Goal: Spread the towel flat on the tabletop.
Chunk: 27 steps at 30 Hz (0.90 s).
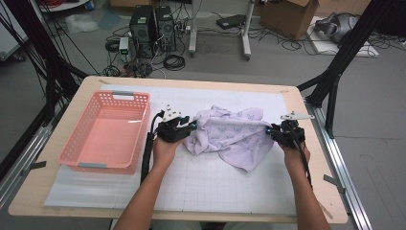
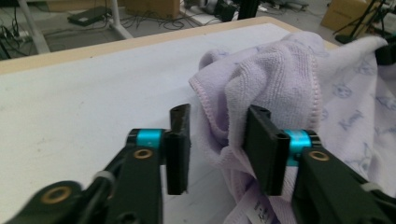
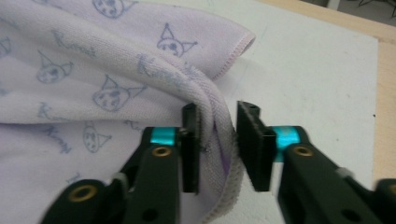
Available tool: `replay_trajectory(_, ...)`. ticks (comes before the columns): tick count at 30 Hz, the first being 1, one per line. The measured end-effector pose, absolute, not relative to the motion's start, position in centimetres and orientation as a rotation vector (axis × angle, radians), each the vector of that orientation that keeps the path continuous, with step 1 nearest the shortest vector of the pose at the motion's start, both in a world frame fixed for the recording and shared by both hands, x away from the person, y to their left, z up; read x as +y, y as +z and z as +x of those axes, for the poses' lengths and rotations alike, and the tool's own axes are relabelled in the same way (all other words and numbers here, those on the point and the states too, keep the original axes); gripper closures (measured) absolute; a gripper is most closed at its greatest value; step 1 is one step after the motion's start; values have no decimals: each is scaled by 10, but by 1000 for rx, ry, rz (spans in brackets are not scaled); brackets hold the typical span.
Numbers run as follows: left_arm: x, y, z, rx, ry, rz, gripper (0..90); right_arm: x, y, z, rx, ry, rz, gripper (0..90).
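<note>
lilac towel bunched mid-table, nearer the far edge, between both tongs.
left tongs and right tongs stand parted, towel folds between unpressed; printed script and the small hem label unreadable.

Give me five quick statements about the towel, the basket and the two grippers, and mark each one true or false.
1. The lilac towel lies crumpled on the white mat. True.
2. The pink basket holds the towel. False: the basket has nothing in it, and the towel lies to its right.
3. The left gripper has a fold of towel between its jaws. True, though a gap shows beside one jaw, so it is not clamped.
4. The right gripper is at the basket's handle. False: it is at the towel's right edge, with the hem between its jaws.
5. The towel is plain. False: it carries small printed faces.
</note>
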State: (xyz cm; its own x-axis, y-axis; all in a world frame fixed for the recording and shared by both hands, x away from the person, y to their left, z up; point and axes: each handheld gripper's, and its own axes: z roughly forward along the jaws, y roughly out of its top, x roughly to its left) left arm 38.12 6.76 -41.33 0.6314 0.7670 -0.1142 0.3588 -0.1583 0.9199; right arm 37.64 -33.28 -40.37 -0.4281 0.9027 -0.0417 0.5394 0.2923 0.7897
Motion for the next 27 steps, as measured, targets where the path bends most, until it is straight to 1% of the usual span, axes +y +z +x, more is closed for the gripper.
replay_trajectory(2, 68, -410, 376, 895, 420, 1774, 511, -333, -399, 370, 2063, 1009, 1263, 622)
replay_trajectory(6, 67, -407, 358, 824, 473, 1786, 507, -334, -395, 353, 2038, 1035, 1218, 565)
replay_trajectory(10, 71, -412, 347, 801, 433, 1812, 508, -344, -394, 335, 2005, 1086, 1226, 553)
replay_trajectory(13, 67, -422, 339, 759, 400, 1870, 501, -348, -398, 325, 2026, 1117, 1217, 553)
replay_trajectory(14, 64, -424, 339, 755, 393, 1906, 467, -348, -403, 320, 2047, 1128, 1211, 550)
replay_trajectory(15, 60, -427, 339, 752, 380, 1948, 467, -348, -403, 320, 2047, 1128, 1211, 550)
replay_trajectory(16, 55, -430, 339, 752, 369, 1971, 433, -347, -406, 317, 2057, 1135, 1210, 548)
replay_trajectory(21, 35, -443, 342, 730, 326, 2063, 373, -338, -418, 310, 2130, 1158, 1177, 515)
replay_trajectory(24, 28, -449, 345, 728, 321, 2094, 376, -328, -421, 308, 2173, 1171, 1145, 501)
replay_trajectory(27, 24, -450, 344, 719, 345, 2114, 377, -315, -425, 309, 2227, 1163, 1105, 480)
